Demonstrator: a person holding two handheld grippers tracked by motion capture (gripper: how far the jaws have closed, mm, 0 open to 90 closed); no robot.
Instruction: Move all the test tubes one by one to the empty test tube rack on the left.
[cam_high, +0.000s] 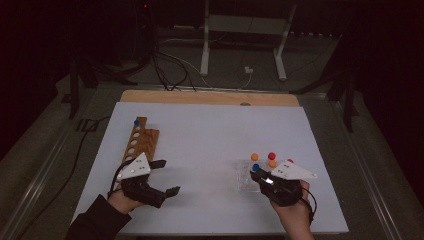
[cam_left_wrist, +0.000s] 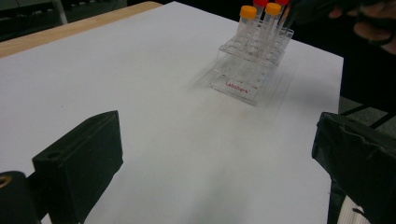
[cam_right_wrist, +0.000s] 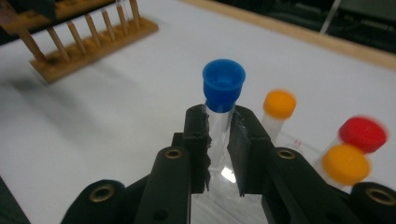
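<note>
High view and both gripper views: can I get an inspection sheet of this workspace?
Surface: white sheet over a wooden table.
Job's things: blue-capped tube clamped above the clear rack; orange- and red-capped tubes standing in it; wooden rack at left with one blue-capped tube.
Clutter: nothing seen.
Grippers: right gripper shut on the tube; left gripper open, empty.
Cables: several on the floor beyond the table.
Surroundings: dark room, white stand legs.

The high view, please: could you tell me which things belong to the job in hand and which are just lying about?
In the job:
- blue-capped tube, held in the right claw
- clear rack with orange- and red-capped tubes
- wooden rack
- left claw, open

Lying about:
- cables on the floor
- white stand behind the table
</note>
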